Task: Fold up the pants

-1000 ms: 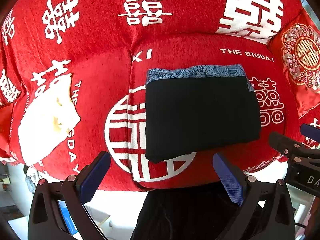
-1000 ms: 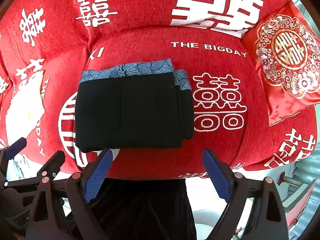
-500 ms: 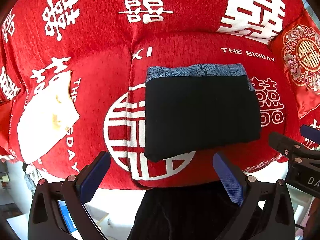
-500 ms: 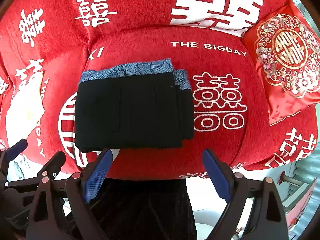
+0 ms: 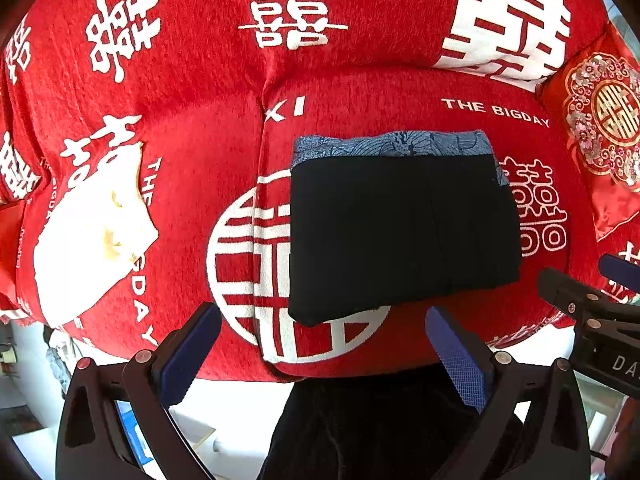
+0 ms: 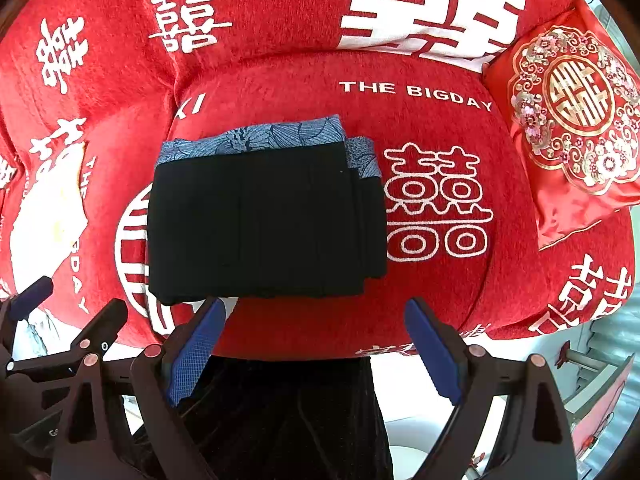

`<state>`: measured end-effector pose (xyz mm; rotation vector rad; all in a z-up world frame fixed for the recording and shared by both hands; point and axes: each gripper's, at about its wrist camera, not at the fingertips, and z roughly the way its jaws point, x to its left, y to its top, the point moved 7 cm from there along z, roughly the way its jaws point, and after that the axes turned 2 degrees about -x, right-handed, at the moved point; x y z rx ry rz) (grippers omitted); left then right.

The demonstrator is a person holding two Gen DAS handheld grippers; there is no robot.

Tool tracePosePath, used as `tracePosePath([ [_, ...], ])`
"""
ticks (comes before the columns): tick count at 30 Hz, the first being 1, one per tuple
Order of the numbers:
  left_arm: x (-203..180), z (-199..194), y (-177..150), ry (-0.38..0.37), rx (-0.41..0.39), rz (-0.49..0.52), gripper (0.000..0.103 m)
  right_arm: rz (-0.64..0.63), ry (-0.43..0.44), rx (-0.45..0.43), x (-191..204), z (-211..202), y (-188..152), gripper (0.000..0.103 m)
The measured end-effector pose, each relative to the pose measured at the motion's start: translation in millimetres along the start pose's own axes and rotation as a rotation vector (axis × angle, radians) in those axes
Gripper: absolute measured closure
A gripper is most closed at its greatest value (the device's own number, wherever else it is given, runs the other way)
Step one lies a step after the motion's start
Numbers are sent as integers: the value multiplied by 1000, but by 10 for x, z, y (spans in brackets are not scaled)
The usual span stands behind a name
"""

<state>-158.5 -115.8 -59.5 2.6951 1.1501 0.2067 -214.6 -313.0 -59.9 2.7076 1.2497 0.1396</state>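
The black pants (image 5: 400,232) lie folded into a compact rectangle on the red sofa seat (image 5: 400,96), a blue patterned band along their far edge. They also show in the right wrist view (image 6: 260,220). My left gripper (image 5: 320,348) is open and empty, held just off the seat's front edge, apart from the pants. My right gripper (image 6: 316,344) is open and empty too, in front of the pants' near edge. The right gripper's body (image 5: 592,320) shows at the right of the left wrist view; the left gripper's body (image 6: 60,344) shows at the left of the right wrist view.
A white cloth (image 5: 92,232) lies on the seat to the left. A red embroidered cushion (image 6: 568,120) leans at the right. The sofa back (image 5: 280,20) rises behind. A dark garment (image 6: 280,420) hangs below the seat edge. White floor lies below.
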Motion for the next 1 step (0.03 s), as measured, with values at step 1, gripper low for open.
tracePosePath([
  [1,3,2,2,-2,1,1,0,0,-1,1,-2,2,5,10],
])
